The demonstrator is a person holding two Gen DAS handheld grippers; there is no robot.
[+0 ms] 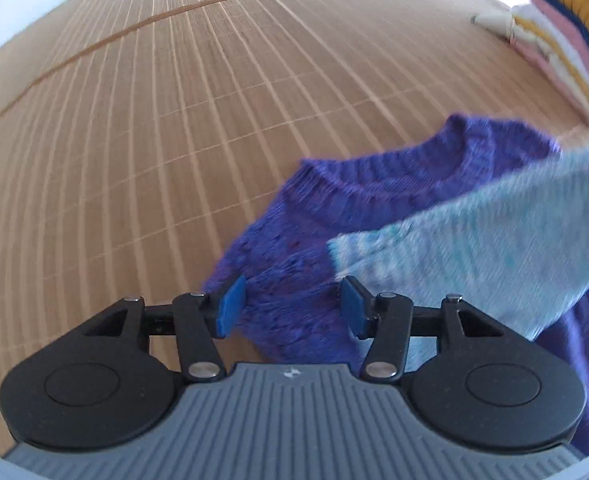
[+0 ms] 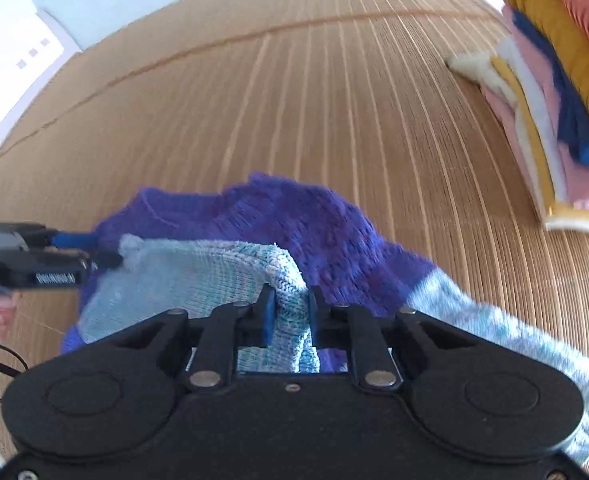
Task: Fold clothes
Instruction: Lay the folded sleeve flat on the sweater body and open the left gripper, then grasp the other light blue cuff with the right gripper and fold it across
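Your right gripper (image 2: 290, 316) is squeezed nearly shut on the light blue sleeve (image 2: 222, 276) of the purple sweater (image 2: 314, 228). A fold of the blue knit sits pinched between its two fingers, and the sleeve is pulled across the purple body of the sweater.

Your left gripper (image 1: 292, 308) is wide open. Its blue pads (image 1: 228, 306) have a big gap between them and nothing is held there. They sit over the near edge of the sweater (image 1: 294, 264), low by the purple knit, but it is too blurry to tell if they touch it.

The sweater lies on the bamboo mat (image 1: 174, 120), with its round neck (image 1: 394, 172) facing away from you. A stack of folded clothes (image 2: 554, 92) sits on the mat off to your right, well apart from the sweater.
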